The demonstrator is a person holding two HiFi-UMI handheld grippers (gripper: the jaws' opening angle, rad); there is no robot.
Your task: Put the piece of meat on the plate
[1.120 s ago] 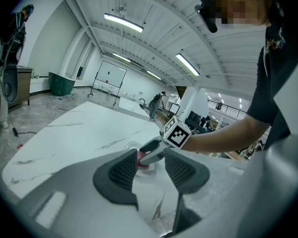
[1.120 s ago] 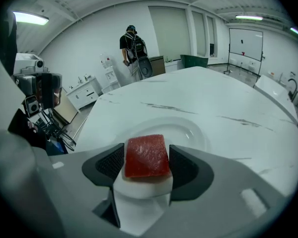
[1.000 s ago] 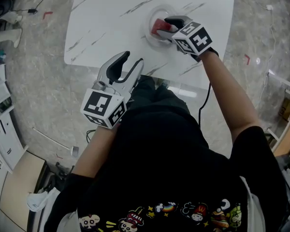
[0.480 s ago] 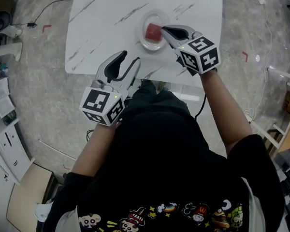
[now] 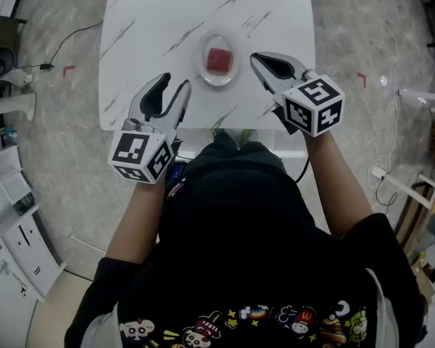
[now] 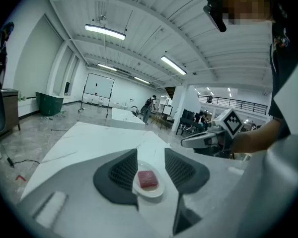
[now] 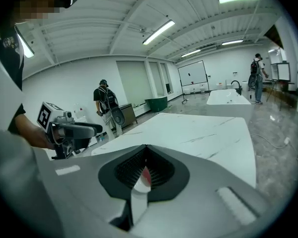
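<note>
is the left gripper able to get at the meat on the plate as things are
Probably yes: the left gripper has its jaws apart, aimed at the meat on the plate, with only bare table between. The right gripper sits off to the side.

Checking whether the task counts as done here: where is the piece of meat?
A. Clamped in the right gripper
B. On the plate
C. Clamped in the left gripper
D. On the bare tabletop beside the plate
B: the piece of meat lies on the plate, with the left gripper and the right gripper both clear of it.
</note>
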